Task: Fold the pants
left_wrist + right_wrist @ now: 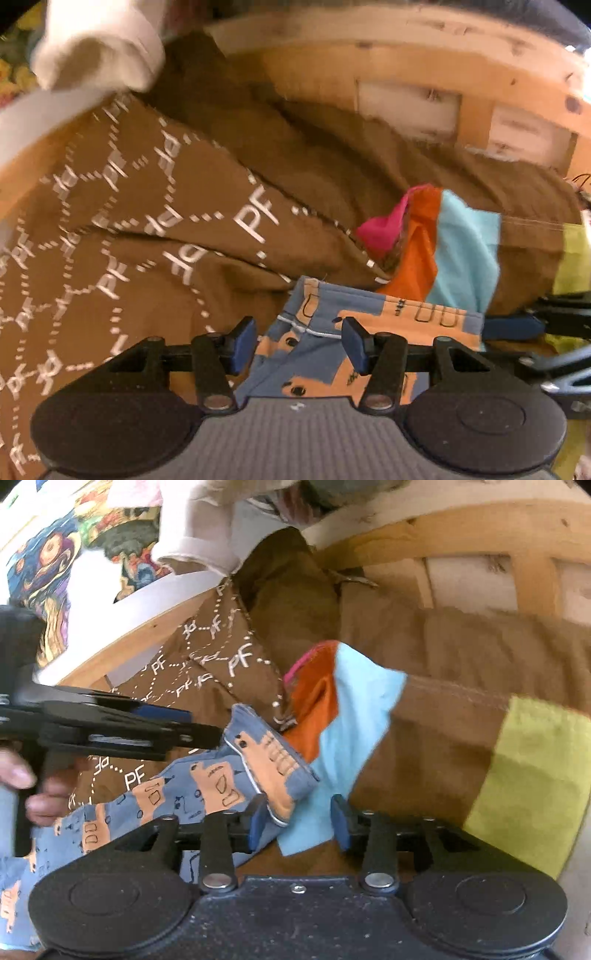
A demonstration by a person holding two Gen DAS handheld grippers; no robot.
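Observation:
The blue pants (314,373) with an orange print lie bunched on a brown blanket. My left gripper (299,338) is open just above them, and the cloth shows in the gap between its blue pads without being pinched. In the right wrist view a folded end of the pants (273,764) sticks up in front of my right gripper (299,821), which is also open. That end reaches in beside the right gripper's left pad (257,821). The left gripper (199,734) comes in from the left, held by a hand (22,779). My right gripper (517,325) shows at the left wrist view's right edge.
A brown blanket (147,229) printed with white "PF" letters covers the surface. A pink, orange and light blue cloth (351,709) lies behind the pants, and a yellow-green patch (535,775) is at the right. A wooden frame (480,535) runs behind. A white cloth (96,48) hangs top left.

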